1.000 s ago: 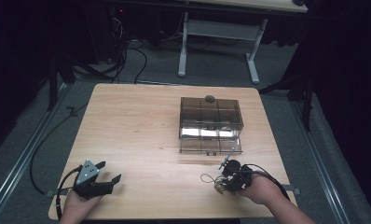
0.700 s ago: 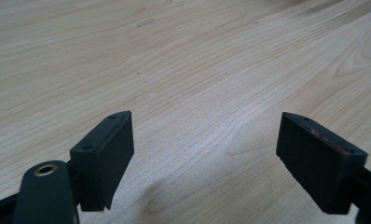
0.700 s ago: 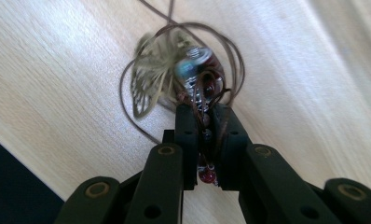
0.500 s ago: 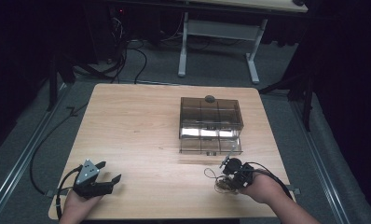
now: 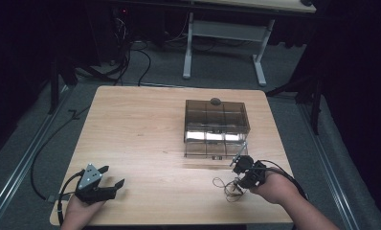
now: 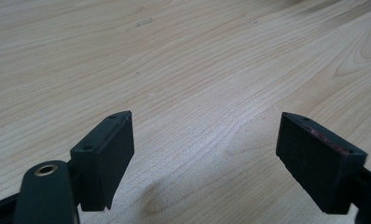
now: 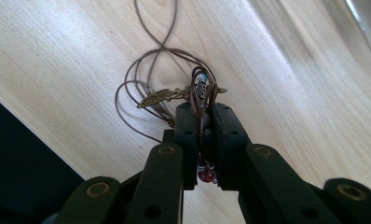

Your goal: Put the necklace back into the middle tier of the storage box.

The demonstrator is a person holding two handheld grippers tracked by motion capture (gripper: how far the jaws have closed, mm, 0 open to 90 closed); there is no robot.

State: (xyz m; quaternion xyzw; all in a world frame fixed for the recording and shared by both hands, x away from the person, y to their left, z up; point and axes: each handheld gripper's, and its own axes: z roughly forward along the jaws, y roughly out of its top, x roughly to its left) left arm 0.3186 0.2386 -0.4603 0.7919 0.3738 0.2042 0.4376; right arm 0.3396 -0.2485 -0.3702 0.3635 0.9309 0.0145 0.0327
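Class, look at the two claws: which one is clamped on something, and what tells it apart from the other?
The right claw, shut on a brown cord necklace. The left claw gapes wide over bare table.

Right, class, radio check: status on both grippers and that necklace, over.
Left gripper open, idle over bare table. Right gripper shut on corded necklace, cord trailing on wood. Clear compartment box just beyond; nothing between.

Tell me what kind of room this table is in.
Probably a lab or recording workspace: a light wooden table on grey carpet, black cables trailing across the floor, and a white-legged desk frame behind, dark all around.
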